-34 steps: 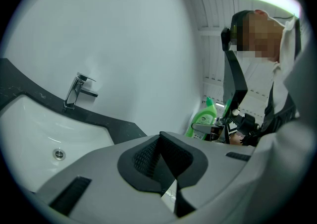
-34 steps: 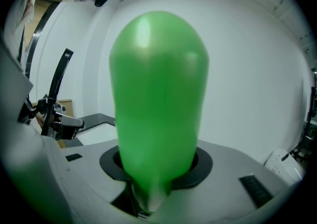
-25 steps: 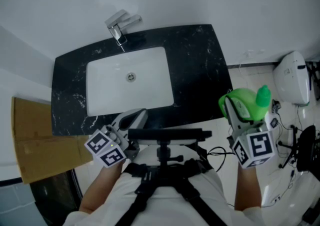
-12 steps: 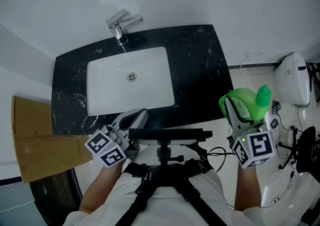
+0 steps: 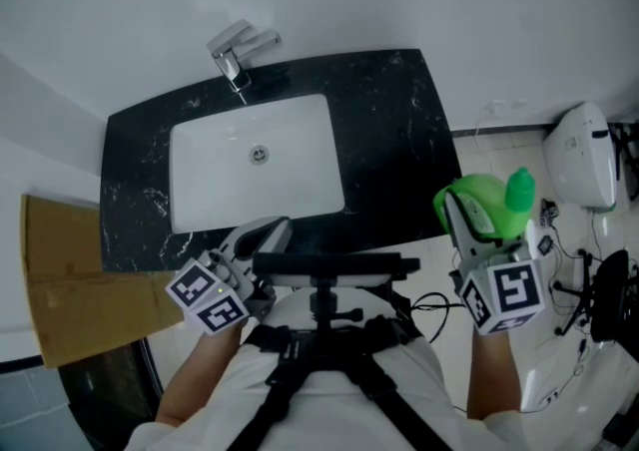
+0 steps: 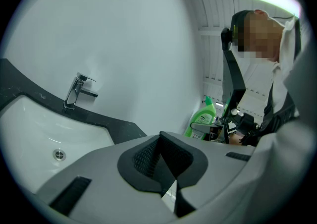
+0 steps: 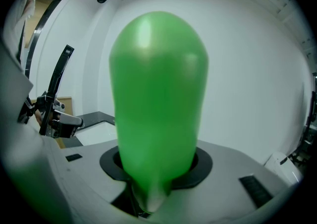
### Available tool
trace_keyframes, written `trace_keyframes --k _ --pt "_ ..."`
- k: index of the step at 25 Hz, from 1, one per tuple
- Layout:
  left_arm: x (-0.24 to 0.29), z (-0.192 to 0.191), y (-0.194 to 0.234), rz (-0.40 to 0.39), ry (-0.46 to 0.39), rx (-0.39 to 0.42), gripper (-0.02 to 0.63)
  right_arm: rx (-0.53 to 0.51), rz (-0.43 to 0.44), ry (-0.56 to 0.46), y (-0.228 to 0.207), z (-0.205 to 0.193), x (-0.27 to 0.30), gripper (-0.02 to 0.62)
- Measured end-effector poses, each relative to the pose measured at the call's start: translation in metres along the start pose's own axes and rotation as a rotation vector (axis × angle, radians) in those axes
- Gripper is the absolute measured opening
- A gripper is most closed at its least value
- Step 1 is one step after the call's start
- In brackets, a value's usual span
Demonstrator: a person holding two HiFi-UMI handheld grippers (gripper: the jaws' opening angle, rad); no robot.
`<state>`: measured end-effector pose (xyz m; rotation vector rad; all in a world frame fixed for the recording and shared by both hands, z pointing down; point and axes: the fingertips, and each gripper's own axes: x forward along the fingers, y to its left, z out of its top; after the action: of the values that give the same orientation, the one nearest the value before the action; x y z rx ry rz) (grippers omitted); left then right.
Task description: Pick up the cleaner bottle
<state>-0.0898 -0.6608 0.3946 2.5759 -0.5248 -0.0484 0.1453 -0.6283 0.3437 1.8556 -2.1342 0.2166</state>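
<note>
Two grippers are in the person's hands, low in the head view. The right gripper [image 5: 474, 229] has its jaws clamped on the cleaner bottle [image 5: 489, 202], a bright green bottle with a green cap [image 5: 521, 190]. In the right gripper view the green body fills the middle and sits between the two dark pads [image 7: 203, 166], which press on its sides. The bottle is lifted and does not touch the black counter [image 5: 399, 140]; it hangs just beyond the counter's front right corner, on the person's right side. In the left gripper view it appears upright, with the cap on top.

The left gripper [image 5: 262, 239] is at the front edge of the counter, just before the white sink [image 5: 300, 140]. Its jaws are together and nothing is between them; only a thin slit of light shows low between the pads.

The sink is set in the counter, and the chrome faucet [image 5: 238, 48] stands behind it, against the white wall. A brown piece of cardboard [image 5: 70, 279] lies to the left of the counter.
</note>
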Motion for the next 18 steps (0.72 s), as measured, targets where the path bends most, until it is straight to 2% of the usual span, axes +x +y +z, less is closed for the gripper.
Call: trace_keyframes --k 18 --pt "-0.0006 -0.0015 0.0014 0.003 -0.001 -0.002 0.0 -0.004 0.001 0.005 0.0016 -0.0001 0.003 0.16"
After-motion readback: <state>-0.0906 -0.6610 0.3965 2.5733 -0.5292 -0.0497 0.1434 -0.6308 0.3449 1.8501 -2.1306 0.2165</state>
